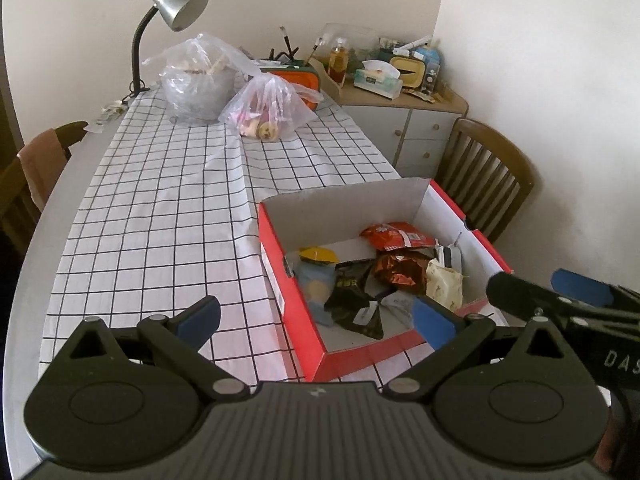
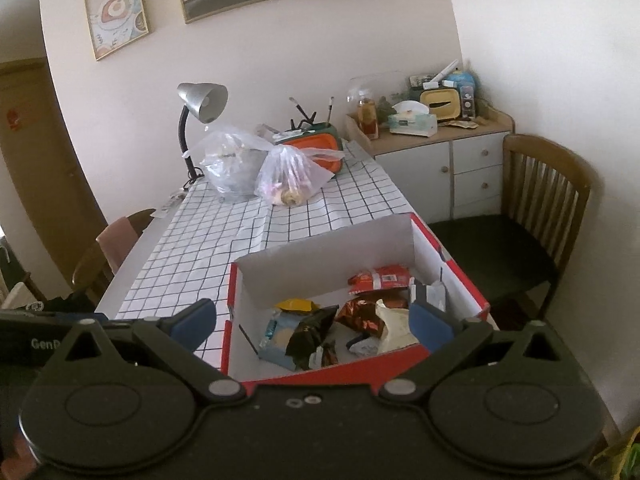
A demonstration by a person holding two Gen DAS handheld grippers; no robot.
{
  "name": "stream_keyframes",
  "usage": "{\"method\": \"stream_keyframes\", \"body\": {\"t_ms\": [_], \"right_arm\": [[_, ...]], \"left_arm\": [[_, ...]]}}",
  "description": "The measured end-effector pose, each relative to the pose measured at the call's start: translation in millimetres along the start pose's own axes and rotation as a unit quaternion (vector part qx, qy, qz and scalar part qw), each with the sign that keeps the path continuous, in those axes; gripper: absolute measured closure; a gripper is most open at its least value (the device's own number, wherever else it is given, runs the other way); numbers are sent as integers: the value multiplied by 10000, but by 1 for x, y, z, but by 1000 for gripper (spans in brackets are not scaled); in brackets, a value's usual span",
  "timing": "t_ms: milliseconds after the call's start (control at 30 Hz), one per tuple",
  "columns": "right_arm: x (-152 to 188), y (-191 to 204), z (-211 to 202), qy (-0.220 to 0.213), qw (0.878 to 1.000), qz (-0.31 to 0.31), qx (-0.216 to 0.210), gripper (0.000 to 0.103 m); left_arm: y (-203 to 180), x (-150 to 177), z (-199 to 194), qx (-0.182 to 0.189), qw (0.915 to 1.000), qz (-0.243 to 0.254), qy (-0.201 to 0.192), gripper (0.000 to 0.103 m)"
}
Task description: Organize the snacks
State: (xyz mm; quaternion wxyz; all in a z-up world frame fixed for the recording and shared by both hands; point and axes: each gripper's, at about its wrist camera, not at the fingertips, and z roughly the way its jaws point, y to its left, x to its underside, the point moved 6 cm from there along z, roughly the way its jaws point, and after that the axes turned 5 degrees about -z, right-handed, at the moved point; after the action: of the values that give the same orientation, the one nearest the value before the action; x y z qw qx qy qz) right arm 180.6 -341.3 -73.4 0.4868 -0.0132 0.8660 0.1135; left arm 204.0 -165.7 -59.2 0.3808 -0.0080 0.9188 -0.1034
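Left wrist view: my left gripper [image 1: 316,320] gapes wide, gripping nothing; my right gripper [image 2: 314,322], lettered "DAS", also gapes empty. Crinkled foil snack packets [image 1: 394,270] lie inside the red-and-white cardboard box [image 1: 296,304] at the checked tablecloth's [image 1: 160,216] near right corner.

Checked cloth [image 1: 160,216] left of the red box [image 1: 298,312] lies bare — two plastic bags [image 1: 240,88] and a lamp [image 1: 176,8] crowd the surface's far end.

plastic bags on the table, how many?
2. A larger clear bag sits near the lamp; a smaller bag touches it on its box-ward side. None in the snack box, though wrappers may hide something.
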Motion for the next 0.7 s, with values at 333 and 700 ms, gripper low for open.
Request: {"method": "stream_keyframes", "body": {"t_ms": [333,700], "right_arm": [[0,-1,-3,-54,9999,93,40,0],[0,-2,-3,-54,9999,89,34,0]], "left_arm": [[0,0,-2,-16,10000,-15,-9,0],[-1,2,-5,-62,10000,-47,-34,0]]}}
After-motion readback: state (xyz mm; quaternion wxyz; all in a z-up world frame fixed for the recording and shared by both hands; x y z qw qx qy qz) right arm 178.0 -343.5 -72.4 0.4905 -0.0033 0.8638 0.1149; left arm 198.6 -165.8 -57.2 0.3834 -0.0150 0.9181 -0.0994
